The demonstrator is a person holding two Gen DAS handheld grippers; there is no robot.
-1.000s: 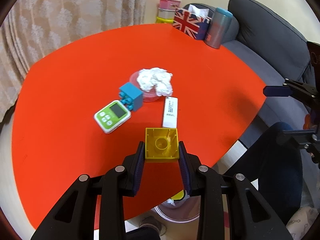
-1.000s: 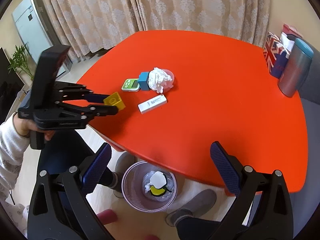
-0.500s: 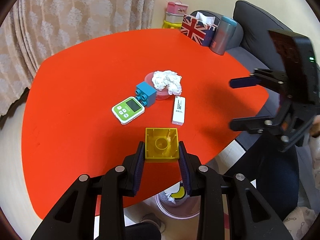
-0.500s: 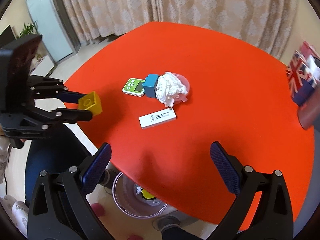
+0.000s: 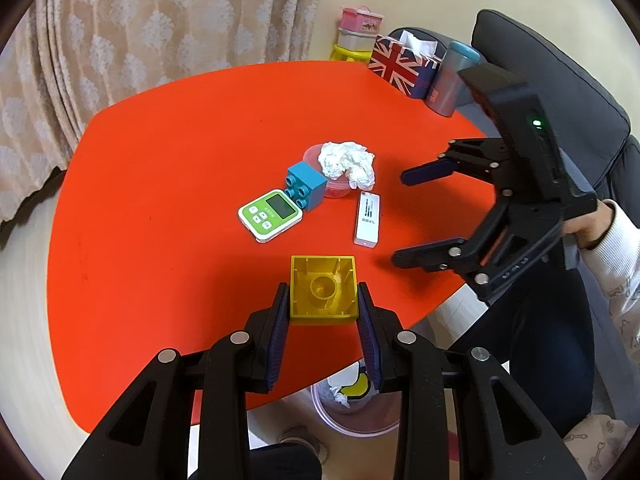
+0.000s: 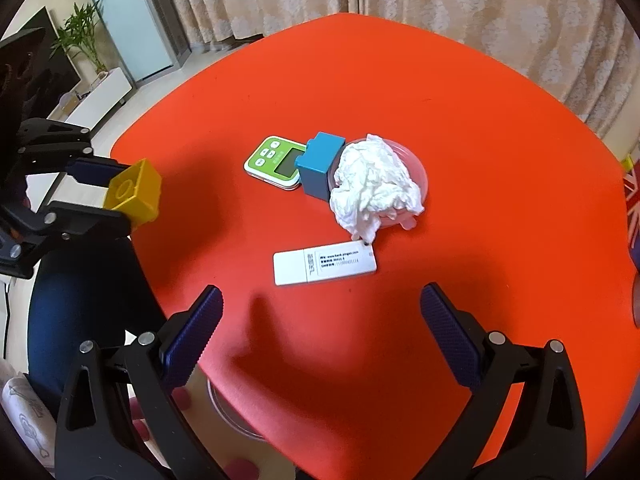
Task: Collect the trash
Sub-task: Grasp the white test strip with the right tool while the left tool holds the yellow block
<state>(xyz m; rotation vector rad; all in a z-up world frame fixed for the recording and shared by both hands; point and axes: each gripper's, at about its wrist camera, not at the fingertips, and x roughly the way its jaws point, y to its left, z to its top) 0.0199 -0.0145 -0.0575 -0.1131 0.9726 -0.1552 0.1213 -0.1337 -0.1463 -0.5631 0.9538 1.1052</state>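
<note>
Red table [image 5: 168, 184]: a rounded top on which all loose items are grouped near the middle.

Clear waste bin [image 5: 356, 412]: seen on the floor below the table's near edge, with scraps inside; partly hidden by the left gripper.

Right gripper [image 6: 320, 320]: held above the near part of the table with its jaws spread wide and nothing between them. The white USB stick lies just ahead of it, and the tissue is found beyond that, well apart from the pads.

Left gripper [image 5: 323, 308]: closed on a yellow toy brick [image 5: 323, 290], which is carried hollow side up over the table's near edge, above the bin.

Crumpled white tissue [image 6: 374, 186]: piled in a small pink dish [image 6: 420, 172], spilling over the rim towards the USB stick.

White USB stick [image 6: 324, 266]: laid flat, label up, one end touched by the tissue's lowest fold.

Green digital timer [image 6: 276, 162]: laid flat, screen up.

Blue toy brick [image 6: 320, 164]: placed between the timer and the dish, against both.
</note>
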